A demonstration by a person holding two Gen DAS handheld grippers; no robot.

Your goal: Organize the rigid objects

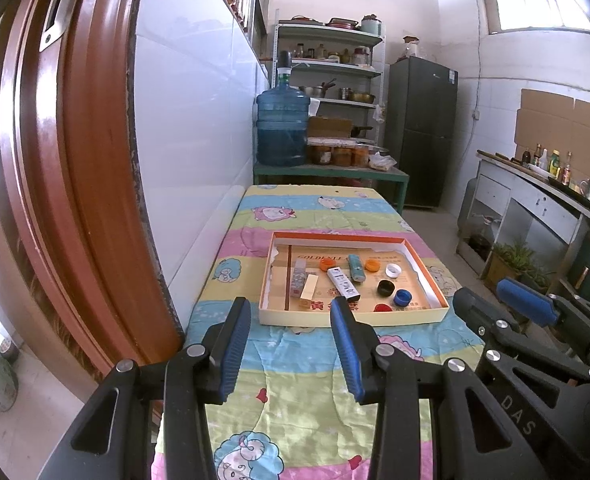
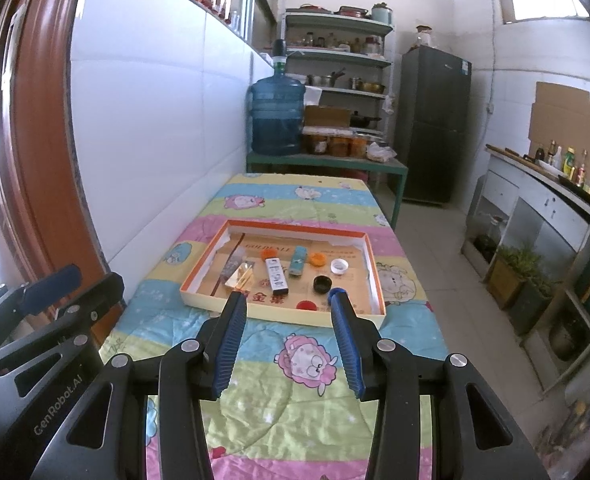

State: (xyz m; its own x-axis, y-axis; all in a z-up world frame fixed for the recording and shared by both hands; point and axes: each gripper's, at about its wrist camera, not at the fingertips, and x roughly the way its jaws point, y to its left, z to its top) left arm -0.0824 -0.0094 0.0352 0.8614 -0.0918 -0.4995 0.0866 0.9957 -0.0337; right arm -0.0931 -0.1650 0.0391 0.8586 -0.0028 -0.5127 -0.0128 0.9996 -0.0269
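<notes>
Left wrist view shows the left gripper [image 1: 291,306] with fingers apart and empty above the quilt-covered surface [image 1: 295,360]. Right gripper [image 2: 287,300] likewise gapes empty. Bottle caps [image 1: 393,270] and a remote [image 1: 343,283] lie inside the shallow box [image 1: 351,318] just ahead.

"GenRobot.AI" on left tool [image 2: 57,280]

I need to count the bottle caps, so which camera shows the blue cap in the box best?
The left wrist view: the blue cap sits fully exposed beside the black cap. In the right wrist view only a sliver of it shows, because the right tool's finger stands in front.
</notes>
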